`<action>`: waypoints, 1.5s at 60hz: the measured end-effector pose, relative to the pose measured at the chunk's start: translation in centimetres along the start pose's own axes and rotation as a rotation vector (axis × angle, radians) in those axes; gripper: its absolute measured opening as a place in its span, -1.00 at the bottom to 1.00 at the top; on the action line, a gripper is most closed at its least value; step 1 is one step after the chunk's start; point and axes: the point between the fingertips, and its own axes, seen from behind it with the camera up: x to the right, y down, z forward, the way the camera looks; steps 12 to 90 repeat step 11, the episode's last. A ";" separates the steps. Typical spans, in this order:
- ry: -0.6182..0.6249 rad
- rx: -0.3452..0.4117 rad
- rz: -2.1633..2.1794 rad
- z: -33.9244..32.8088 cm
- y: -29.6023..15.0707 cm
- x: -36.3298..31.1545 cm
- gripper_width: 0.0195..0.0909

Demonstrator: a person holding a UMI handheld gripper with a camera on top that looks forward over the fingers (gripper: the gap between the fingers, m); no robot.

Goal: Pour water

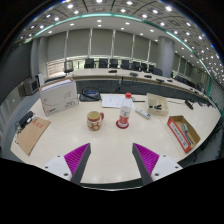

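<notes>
A clear plastic bottle (125,110) with a red cap and red label stands upright on the pale table (110,140), well beyond my fingers. To its left stands a brown mug (95,120) with a handle. My gripper (111,160) is open, its two magenta pads spread wide, with nothing but bare tabletop between them. Both the bottle and the mug are far ahead of the fingertips, roughly in line with the gap.
A white box (58,96) stands at the back left, a flat cardboard piece (31,133) at the left edge, and a red-and-brown box (183,132) at the right. Papers (113,100) and a small carton (157,104) lie behind the bottle. Office chairs line the far side.
</notes>
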 end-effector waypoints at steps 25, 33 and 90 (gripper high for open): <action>-0.017 0.017 0.013 -0.4 -1.1 -0.5 0.86; -0.017 0.017 0.013 -0.4 -1.1 -0.5 0.86; -0.017 0.017 0.013 -0.4 -1.1 -0.5 0.86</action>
